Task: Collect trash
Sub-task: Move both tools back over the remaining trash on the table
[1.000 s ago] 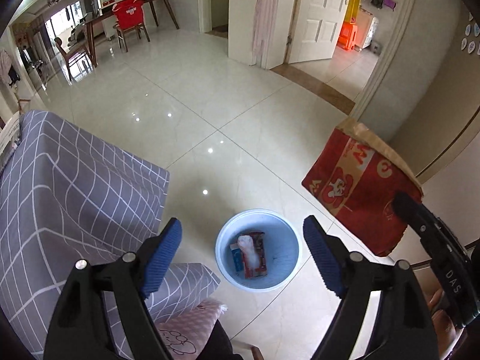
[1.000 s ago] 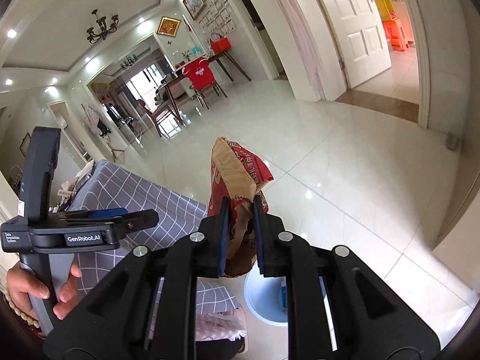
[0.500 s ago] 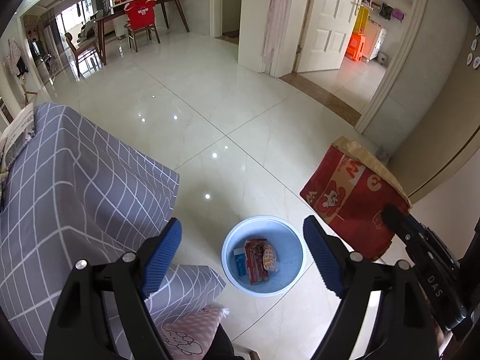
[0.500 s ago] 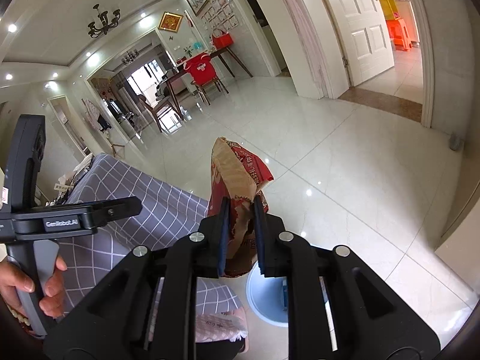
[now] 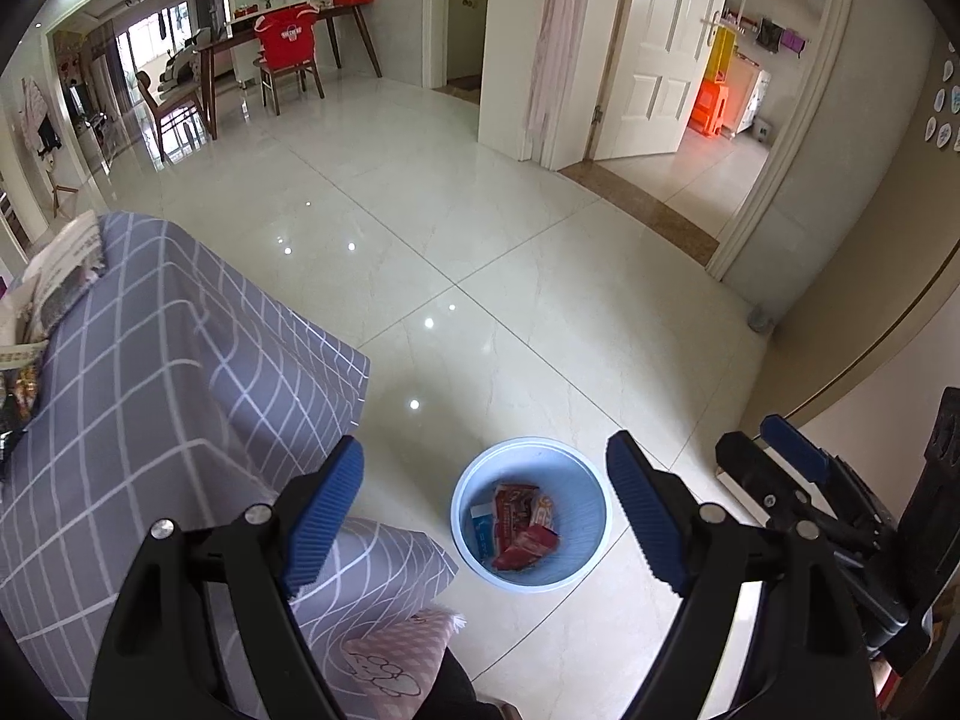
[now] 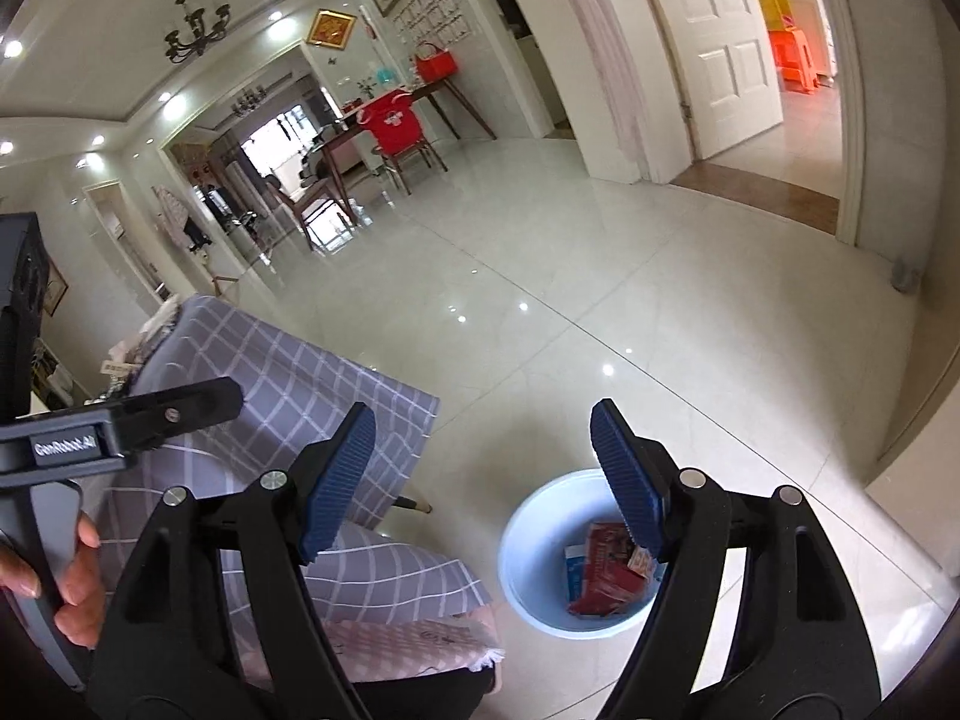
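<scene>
Bin [image 5: 530, 515]: holds wrappers [image 5: 517, 525], light, crinkly, slippery; pinch a flat edge. Right tool [image 6: 483, 477] opening, nothing between its pads. Left tool [image 5: 485, 510] wide, empty.

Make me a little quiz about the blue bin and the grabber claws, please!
1. True or false: the blue bin stands on the grey checked sofa.
2. What colour is the biggest wrapper in the bin?
3. The right gripper is: A) squeezing a wrapper, B) holding nothing between its jaws, C) inside the bin.

Key: 1 false, it stands on the floor; 2 red; 3 B, its jaws are opening.
</scene>
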Motion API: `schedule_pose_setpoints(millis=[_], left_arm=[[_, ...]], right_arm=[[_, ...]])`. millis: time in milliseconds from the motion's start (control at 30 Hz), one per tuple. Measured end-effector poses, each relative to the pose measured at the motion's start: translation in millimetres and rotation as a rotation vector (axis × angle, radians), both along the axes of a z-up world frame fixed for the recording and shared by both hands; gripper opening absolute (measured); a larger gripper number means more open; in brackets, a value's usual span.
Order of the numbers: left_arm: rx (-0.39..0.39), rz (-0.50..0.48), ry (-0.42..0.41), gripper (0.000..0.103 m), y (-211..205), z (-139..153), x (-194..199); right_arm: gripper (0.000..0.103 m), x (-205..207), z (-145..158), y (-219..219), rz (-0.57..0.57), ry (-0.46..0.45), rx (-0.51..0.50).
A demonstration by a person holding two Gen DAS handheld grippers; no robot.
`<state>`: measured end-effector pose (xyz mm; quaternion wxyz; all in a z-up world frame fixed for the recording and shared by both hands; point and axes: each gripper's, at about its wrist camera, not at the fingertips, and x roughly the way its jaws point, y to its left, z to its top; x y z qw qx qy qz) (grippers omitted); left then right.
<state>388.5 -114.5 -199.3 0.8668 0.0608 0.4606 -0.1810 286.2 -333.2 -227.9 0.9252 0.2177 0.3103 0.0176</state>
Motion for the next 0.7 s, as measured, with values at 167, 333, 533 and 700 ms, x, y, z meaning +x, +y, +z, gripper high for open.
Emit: schedule_pose_setpoints(millis=[167,333,533,700], left_arm=[[-0.002,0.021,-0.043,0.081,24,19,-11],[-0.007,0.084,-0.092,0.081,71,40,-20],[-0.006,0.205,-0.140,0.081,147,58,-24],[-0.027,0.353,-0.145,0.081,232,63,-20]], right_arm=[[0.074,-1,21,31,0.058,-0.037,0.008],[0.074,5,47,76,0.150,-0.066,0.007],[0.074,17,67,139,0.274,-0.087,-0.004],[0.074,33,80,193,0.373,-0.090,-0.034]])
